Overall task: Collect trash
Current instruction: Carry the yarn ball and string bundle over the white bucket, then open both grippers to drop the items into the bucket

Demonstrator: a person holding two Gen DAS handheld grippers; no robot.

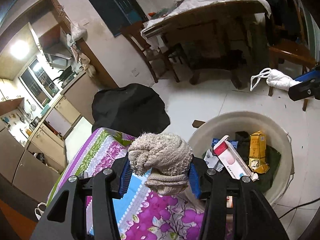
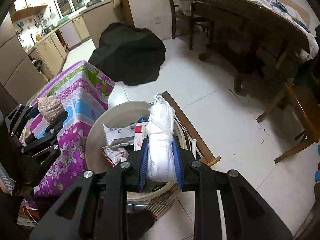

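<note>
My left gripper (image 1: 159, 173) is shut on a beige knitted bundle (image 1: 160, 156), its blue pads pressing both sides, above a floral-covered surface (image 1: 152, 210). That bundle (image 2: 51, 107) and the left gripper (image 2: 48, 116) also show at the left of the right wrist view. My right gripper (image 2: 161, 160) is shut on a rolled white cloth bundle (image 2: 161, 138) tied with white cord, held over a round white basin (image 2: 96, 128). The basin (image 1: 230, 118) holds trash: a gold carton (image 1: 258, 152), a red-and-white box (image 1: 232, 160) and paper packets (image 2: 116, 134). The white bundle (image 1: 278, 79) shows far right in the left wrist view.
A black cloth heap (image 2: 130, 54) lies on the white tiled floor behind the floral surface (image 2: 80, 104). A wooden table (image 1: 210, 20) with white cloth and wooden chairs (image 2: 300, 120) stand beyond. Kitchen cabinets (image 2: 50, 48) run along the left. A wooden board (image 2: 192, 128) lies by the basin.
</note>
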